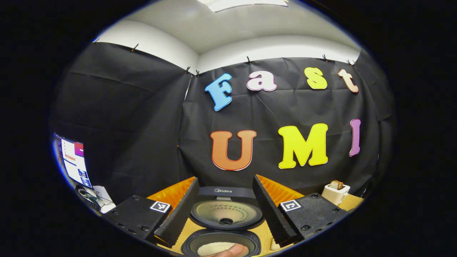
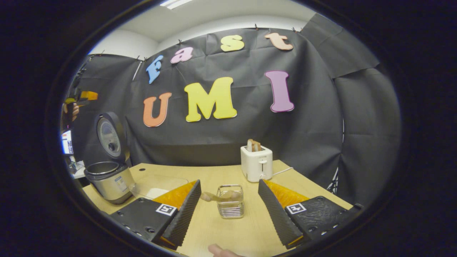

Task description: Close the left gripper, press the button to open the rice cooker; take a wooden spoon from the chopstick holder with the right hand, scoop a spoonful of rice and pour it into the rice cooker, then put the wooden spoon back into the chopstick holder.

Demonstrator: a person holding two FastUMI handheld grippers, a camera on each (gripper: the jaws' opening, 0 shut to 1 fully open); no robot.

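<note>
The rice cooker (image 1: 225, 214) stands open just below my left gripper (image 1: 225, 178), its lid tilted back and white grains showing in the pot (image 1: 214, 247). The fingers are spread wide on either side of the lid, so this gripper is open and holds nothing. In the right gripper view the wire chopstick holder (image 2: 231, 201) stands on the table with the wooden spoon (image 2: 214, 196) resting in it, handle poking left. My right gripper (image 2: 229, 182) is open, the holder lying between and slightly beyond its fingers. The open cooker (image 2: 109, 178) sits at the far left there.
A white toaster (image 2: 256, 164) holding bread stands behind the holder, its cord trailing right; it is also at the right edge (image 1: 335, 192). A clear container (image 2: 157, 187) lies beside the cooker. A screen (image 1: 73, 162) is far left. A person's fingertip (image 2: 221, 251) shows at the bottom.
</note>
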